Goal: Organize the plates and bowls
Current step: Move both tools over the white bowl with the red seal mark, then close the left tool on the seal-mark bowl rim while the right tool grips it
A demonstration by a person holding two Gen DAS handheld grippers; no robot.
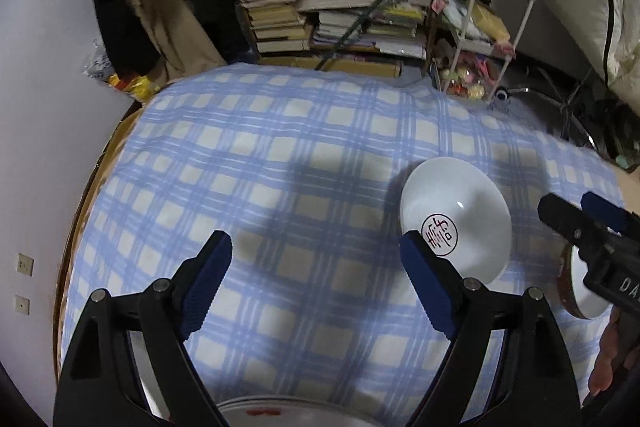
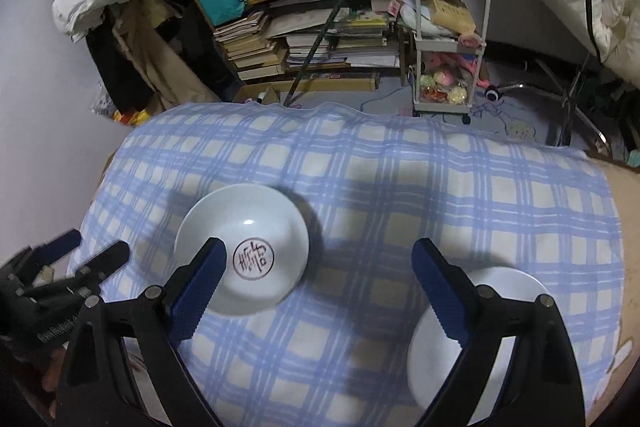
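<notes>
Both tongs are hanging wide and empty over the checked cloth (image 2: 360,167) on the worktop: left tongs (image 1: 316,259); right tongs (image 2: 320,267); a stamped white bowl (image 2: 244,247) is lying between them; another white dish (image 2: 500,291) is sitting under the right finger.

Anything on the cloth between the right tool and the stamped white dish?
Nothing visible does. The right tool hangs open above the checked cloth, and the stamped dish lies just beside its left finger, with only bare cloth around it.
</notes>
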